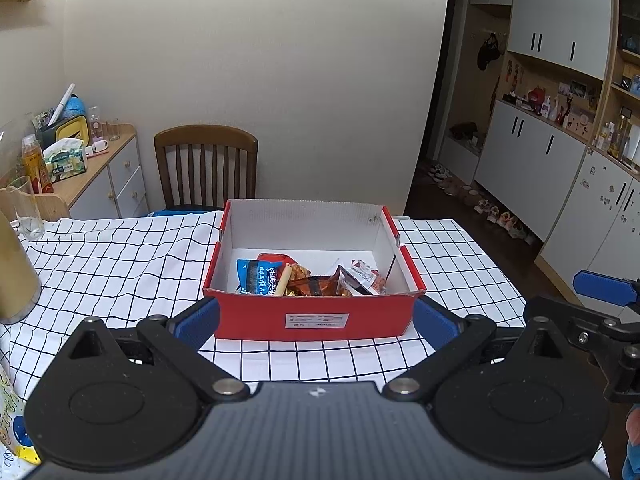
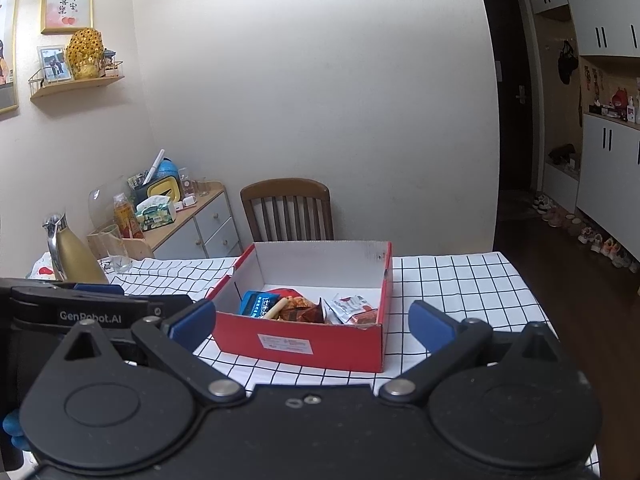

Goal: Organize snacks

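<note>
While both claws hang back from it, the scene reads outward from the red box like this.

Red box: the red box (image 1: 314, 312) stands open-topped on the checked cloth of the bench (image 1: 120, 256), its labelled side facing the cameras.

Snacks: inside the box, bunched against the near wall; a blue packet (image 1: 256, 276) at the left end, a pale stick-shaped snack (image 1: 283, 278) leaning on it, orange-brown packets (image 1: 316, 286) in the middle and a white-and-red packet (image 1: 366, 274) at the right end. None lies loose on the cloth beside the box.

Left claw: the left claw (image 1: 316, 322) is spread wide with nothing in it, just on the near side of the box, blue pads level with its two near corners (whether a pad touches the cardboard I cannot tell).

Right claw: the right claw (image 2: 312, 322) is likewise spread wide and empty, near the box's front and a little to its right.

Progress: judged by the bare cloth, the gathering looks close to finished.

Risks: a forward push could slide the light box and ruck the cloth; a pinch at the corners could buckle the thin walls. Beyond the box's left side, a gold jug (image 2: 74, 256) and a drinking glass (image 2: 114, 250) stand where a swinging elbow might tip them.
</note>
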A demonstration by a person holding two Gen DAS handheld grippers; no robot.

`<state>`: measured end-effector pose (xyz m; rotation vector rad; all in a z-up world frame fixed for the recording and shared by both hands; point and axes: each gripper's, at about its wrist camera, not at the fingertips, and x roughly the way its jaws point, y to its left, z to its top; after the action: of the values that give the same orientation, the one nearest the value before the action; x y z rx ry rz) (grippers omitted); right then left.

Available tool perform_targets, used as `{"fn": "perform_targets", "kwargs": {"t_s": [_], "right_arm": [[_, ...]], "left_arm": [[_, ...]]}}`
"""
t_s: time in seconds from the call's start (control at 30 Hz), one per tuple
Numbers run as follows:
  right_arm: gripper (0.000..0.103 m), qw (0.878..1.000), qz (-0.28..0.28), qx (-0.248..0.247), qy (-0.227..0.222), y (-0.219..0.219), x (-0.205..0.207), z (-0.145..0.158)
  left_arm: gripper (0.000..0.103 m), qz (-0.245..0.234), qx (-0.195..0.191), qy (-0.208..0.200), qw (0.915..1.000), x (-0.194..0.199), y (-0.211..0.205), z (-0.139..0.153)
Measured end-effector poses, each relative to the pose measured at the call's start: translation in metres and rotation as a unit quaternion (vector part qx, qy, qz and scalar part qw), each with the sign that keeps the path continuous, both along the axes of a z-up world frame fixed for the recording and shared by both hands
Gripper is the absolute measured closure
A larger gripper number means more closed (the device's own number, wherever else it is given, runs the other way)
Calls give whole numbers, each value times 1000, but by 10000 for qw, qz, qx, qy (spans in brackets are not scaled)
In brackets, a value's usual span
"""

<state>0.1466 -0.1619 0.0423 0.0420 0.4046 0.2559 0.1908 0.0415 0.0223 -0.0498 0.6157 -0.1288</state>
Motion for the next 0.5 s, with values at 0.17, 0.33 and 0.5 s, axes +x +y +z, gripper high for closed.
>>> {"fn": "perform_targets", "kwargs": {"t_s": [0.17,0.33,0.5], "right_arm": [[0,10000,-15,8,19,-1,1,0],[0,10000,-1,-14,21,-1,1,0],[0,10000,17,-39,44,-1,1,0]], "left_arm": [[0,-14,16,21,10000,1,0,-1],[0,-7,-41,85,10000,3,0,-1],[0,-3,-63,134,9999,4,0,-2]]}}
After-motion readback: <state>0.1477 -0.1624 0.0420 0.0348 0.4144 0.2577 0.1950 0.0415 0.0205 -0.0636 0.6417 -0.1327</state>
